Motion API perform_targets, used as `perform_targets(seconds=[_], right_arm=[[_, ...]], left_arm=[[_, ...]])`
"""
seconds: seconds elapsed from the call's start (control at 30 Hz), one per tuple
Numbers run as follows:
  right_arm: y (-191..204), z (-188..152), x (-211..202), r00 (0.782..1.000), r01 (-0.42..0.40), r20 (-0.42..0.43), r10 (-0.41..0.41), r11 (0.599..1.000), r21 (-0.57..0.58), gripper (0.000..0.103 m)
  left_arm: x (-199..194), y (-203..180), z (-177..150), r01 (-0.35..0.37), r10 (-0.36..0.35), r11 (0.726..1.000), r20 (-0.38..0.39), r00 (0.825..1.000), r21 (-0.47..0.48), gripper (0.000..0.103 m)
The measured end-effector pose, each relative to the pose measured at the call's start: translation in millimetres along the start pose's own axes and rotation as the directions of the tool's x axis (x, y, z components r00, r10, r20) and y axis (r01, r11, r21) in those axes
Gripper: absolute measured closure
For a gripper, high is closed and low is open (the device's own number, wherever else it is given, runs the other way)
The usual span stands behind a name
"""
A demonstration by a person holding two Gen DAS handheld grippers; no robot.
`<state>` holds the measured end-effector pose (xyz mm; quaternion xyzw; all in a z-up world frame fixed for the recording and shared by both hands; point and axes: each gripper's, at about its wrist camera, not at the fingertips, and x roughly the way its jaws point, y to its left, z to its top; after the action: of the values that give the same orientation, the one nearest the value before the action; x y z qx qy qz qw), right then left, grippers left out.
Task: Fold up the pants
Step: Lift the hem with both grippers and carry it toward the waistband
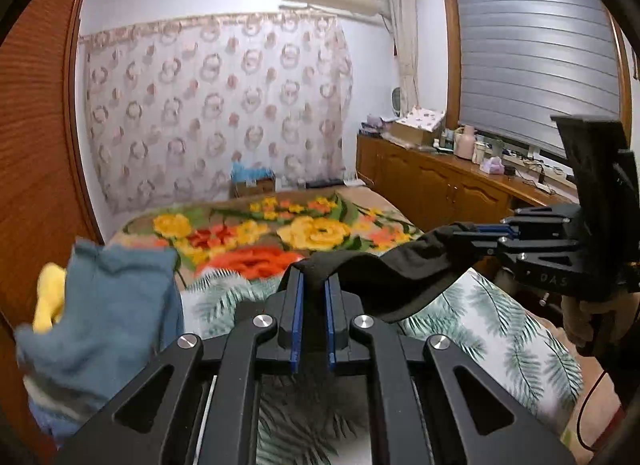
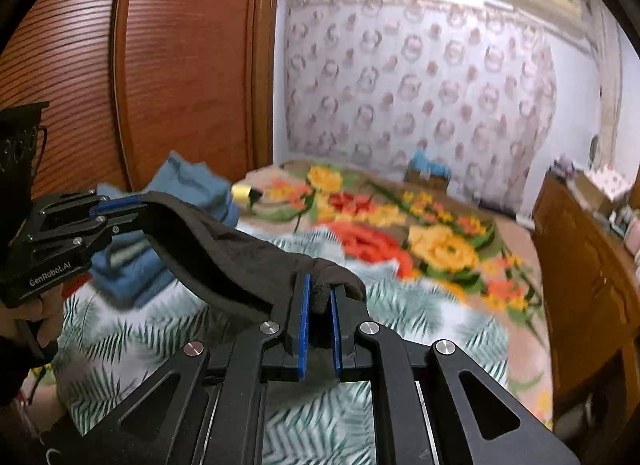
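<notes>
Dark pants (image 1: pixel 384 277) hang stretched between my two grippers above the bed. My left gripper (image 1: pixel 314 277) is shut on one end of the dark cloth, which fills the gap between its blue pads. In the same view my right gripper (image 1: pixel 472 237) comes in from the right, shut on the other end. The right wrist view shows the pants (image 2: pixel 224 253) sagging in a band from my right gripper (image 2: pixel 320 289), shut on the cloth, across to my left gripper (image 2: pixel 136 207) at the left. A hand (image 2: pixel 36 317) holds the left gripper's handle. The rest of the pants is hidden below.
A leaf-print sheet (image 1: pixel 500 329) and a flowered blanket (image 1: pixel 312 229) cover the bed. Folded blue clothes (image 1: pixel 108 305) with something yellow are piled at the bed's left. A wooden wardrobe (image 2: pixel 180 65) stands at the left, a low wooden cabinet (image 1: pixel 440 181) with clutter along the right.
</notes>
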<state>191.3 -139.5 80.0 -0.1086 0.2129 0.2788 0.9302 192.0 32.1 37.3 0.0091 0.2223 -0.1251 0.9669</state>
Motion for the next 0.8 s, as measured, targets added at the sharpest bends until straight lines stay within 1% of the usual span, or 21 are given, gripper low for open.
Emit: perform_targets(seconds=[0.17,0.33,0.53,0.67,0.8], right_arm=[[18,-24,-3,0.999,-0.005,-0.050,0.005,1.000,0.005,0.094],[25,-21,-7,0.997,0.002,-0.077,-0.002,1.000,-0.007,0.094],[28,-19,-22,0.996,0.003,-0.086,-0.004,1.000,-0.006,0.094],[32,-24,-24,0.996,-0.008,-0.093,0.007,1.000,-0.001,0.094],[35,-37,-25,0.995,-0.025,-0.098,0.026,1.000,0.009,0.094]], left_arm=[[-17,-11,-21,0.010,-0.010,1.000,-0.029,1.000,0.010,0.093],[-23,-17,-27,0.009,-0.009,1.000,-0.046,0.999,0.013,0.093],[-30,-22,-34,0.002,-0.001,1.000,-0.057,0.998,0.022,0.093],[-32,-20,-44,-0.001,0.002,1.000,-0.074,0.997,0.019,0.093],[-35,-20,-58,-0.001,0.003,1.000,-0.103,0.995,0.019,0.093]])
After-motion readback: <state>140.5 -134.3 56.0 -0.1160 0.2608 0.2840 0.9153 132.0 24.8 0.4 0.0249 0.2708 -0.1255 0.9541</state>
